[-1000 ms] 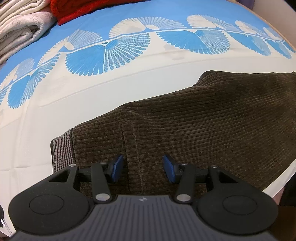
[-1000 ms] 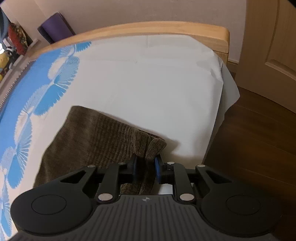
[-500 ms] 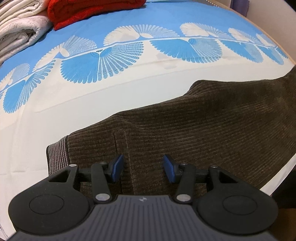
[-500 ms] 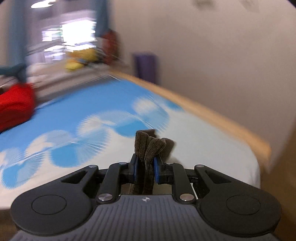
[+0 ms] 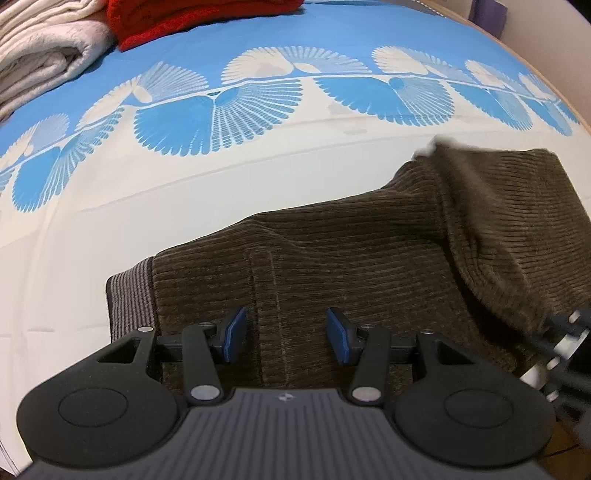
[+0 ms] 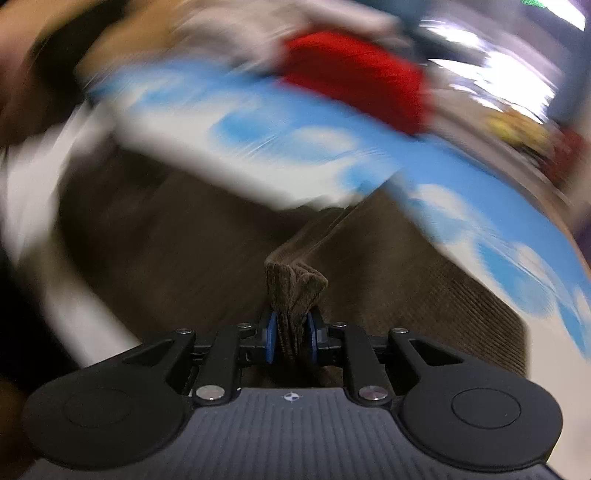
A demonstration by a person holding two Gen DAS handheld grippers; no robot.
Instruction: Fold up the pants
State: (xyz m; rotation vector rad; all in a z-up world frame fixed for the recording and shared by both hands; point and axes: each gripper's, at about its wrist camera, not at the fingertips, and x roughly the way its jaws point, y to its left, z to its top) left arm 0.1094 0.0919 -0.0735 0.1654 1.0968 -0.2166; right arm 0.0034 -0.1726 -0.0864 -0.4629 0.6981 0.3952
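Ahead of my left gripper (image 5: 282,334), beyond the pants (image 5: 332,266), the bedsheet (image 5: 177,192) lies bare and passable. Far ahead on the left, folded white blankets (image 5: 40,55) and a red one (image 5: 192,14) block the way. My right gripper (image 5: 554,354) crowds the near right.

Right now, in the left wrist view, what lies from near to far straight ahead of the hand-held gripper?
Left hand-held gripper, open → brown pants → white part of the bedsheet → blue fan pattern → red blanket.
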